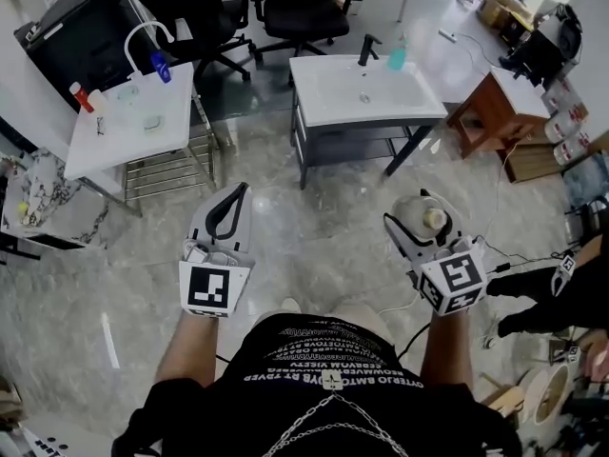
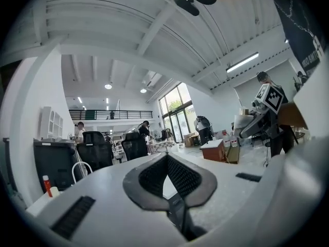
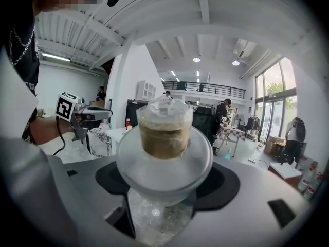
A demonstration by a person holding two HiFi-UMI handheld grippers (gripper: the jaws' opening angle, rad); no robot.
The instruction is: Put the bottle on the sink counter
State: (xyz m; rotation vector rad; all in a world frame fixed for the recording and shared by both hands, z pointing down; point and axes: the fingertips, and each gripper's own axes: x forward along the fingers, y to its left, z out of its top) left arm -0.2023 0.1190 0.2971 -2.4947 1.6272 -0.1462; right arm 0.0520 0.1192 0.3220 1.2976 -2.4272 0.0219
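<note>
My right gripper [image 1: 423, 215] is shut on a clear bottle [image 1: 427, 221] with a tan cap, held at waist height over the floor. In the right gripper view the bottle [image 3: 164, 135] fills the middle, cap pointing away, with the black pads [image 3: 229, 181] of that gripper [image 3: 167, 183] against its sides. My left gripper [image 1: 238, 192] is shut with nothing in it; its tips meet in the left gripper view [image 2: 167, 157]. The white sink counter [image 1: 328, 103] stands ahead on the far side of the floor, with a black faucet [image 1: 367, 49].
A teal bottle [image 1: 397, 58] stands at the counter's back edge. A white table [image 1: 105, 136] with small items is at the left, a wooden cabinet [image 1: 495, 108] at the right, and office chairs [image 1: 303, 8] behind. Marble floor [image 1: 314, 227] lies between me and the counter.
</note>
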